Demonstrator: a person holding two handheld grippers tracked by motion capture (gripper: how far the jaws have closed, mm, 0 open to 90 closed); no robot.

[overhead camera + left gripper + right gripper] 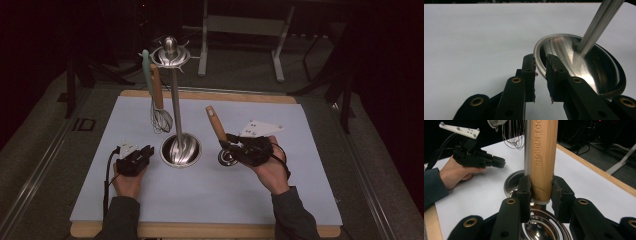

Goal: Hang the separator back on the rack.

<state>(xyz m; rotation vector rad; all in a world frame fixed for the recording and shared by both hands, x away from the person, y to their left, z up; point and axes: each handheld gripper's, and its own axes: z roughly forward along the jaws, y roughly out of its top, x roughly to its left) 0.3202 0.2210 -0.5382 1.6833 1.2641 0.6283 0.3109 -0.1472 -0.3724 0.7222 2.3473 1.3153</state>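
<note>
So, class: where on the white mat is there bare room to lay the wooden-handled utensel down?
Free: the mat right of the right claw and its near strip. Crowded: the middle, around the stand base and hanging whisk.

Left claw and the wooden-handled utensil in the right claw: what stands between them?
In the high view, the steel rack base with its upright pole stands between the left claw and the wooden-handled utensil, which the right claw grips.

The stand is polished metal, its round base mirror-glossy, and the whisk hanging from it has thin wire loops. The utensil's handle is smooth pale wood with stamped lettering above a shiny metal head. The counter wears a matt, pale sheet with a wooden edge, and each hand-held gripper is matt black plastic with brass-coloured eyelets.
</note>
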